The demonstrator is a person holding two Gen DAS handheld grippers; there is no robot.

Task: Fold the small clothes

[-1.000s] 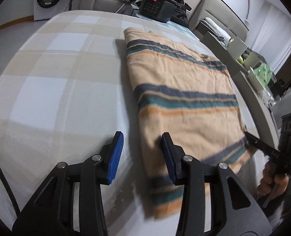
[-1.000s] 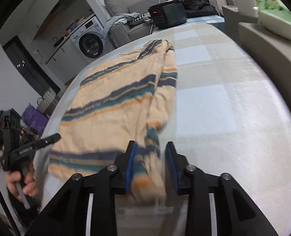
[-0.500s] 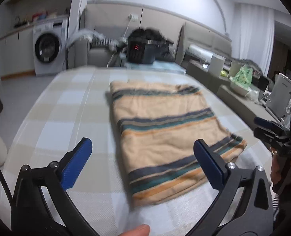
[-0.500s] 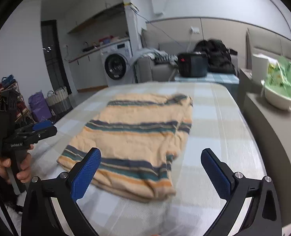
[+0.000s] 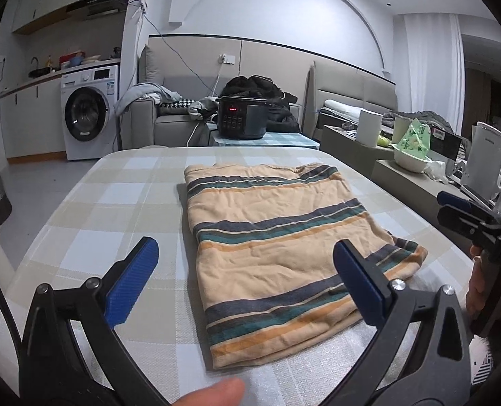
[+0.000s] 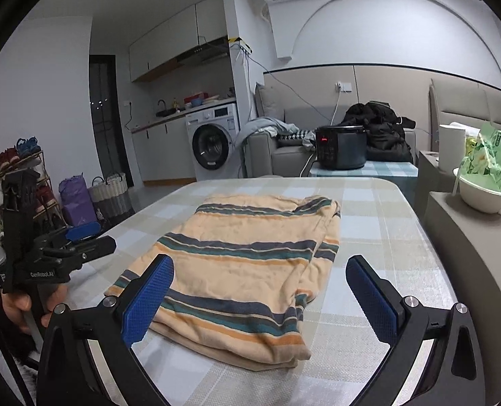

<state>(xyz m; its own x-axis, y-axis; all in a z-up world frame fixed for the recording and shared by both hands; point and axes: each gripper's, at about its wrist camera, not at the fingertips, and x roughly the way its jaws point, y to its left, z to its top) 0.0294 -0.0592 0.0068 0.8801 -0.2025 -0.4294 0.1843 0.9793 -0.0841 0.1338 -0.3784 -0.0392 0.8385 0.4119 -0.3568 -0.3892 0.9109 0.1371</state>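
On the checked tablecloth (image 5: 122, 209) lies the striped garment (image 5: 277, 247), folded into a rough rectangle, flat near the table's middle, with a sleeve end poking out at its right side in the left wrist view. Both tools hang above the near edge, apart from the cloth. The left gripper (image 5: 247, 280) has its blue pads spread wide with nothing between them; the right gripper (image 6: 260, 297) is likewise spread wide and empty. Each view catches the other tool at its edge, gripped by a hand (image 6: 17, 304), though the hand is mostly cut off by the frame. A fingertip (image 5: 213, 392) juts in at the bottom of the left view.

Beyond the table's far edge stands a dark cooker (image 6: 342, 147) with a lit red display on a small checked stand, a grey sofa (image 5: 169, 118) heaped with clothes behind it, and a washing machine (image 6: 213, 145) to the left. A side counter holds a white bowl (image 6: 484, 194) with a green bag, probably a snack packet; its print is too small to read. Shoes on a rack (image 6: 20, 155) sit partly behind the left tool.
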